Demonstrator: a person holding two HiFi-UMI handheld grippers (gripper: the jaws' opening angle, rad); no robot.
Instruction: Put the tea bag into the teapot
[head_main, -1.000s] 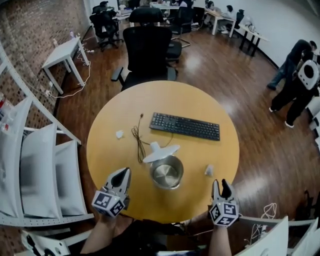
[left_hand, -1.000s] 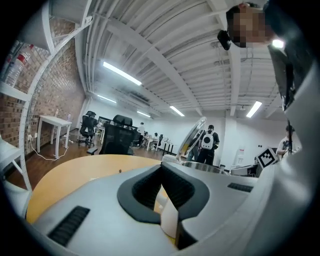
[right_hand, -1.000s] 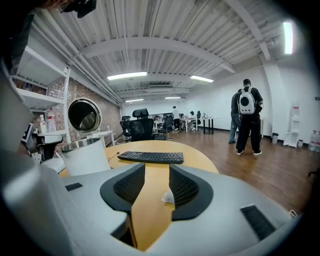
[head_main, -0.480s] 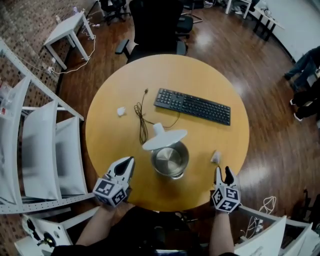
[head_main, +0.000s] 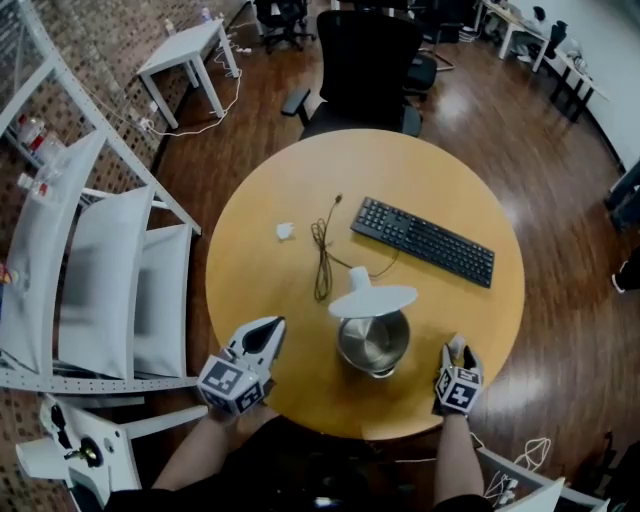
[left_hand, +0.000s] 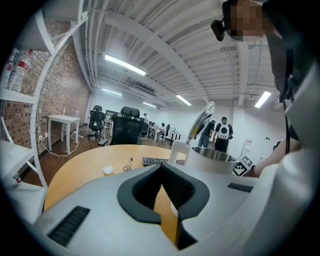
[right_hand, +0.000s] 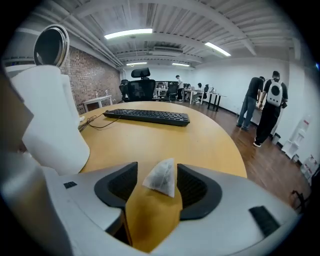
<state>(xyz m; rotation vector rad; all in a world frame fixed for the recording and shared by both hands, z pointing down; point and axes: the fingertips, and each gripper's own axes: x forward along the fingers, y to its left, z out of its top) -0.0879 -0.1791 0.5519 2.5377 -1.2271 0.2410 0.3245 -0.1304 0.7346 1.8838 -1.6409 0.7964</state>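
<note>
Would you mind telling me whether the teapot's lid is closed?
No, the lid of the teapot stands flipped up, leaving its steel inside open to view.

No legible text, brand, number or sign found in any view. The left claw (head_main: 268, 328) and right claw (head_main: 457, 346) each bear black-and-white square marker patterns only, with no letters or digits. Key legends on the keyboard (head_main: 423, 241) are too small to read. The bottles (left_hand: 16, 64) on the shelf carry labels, but their print cannot be made out.
</note>
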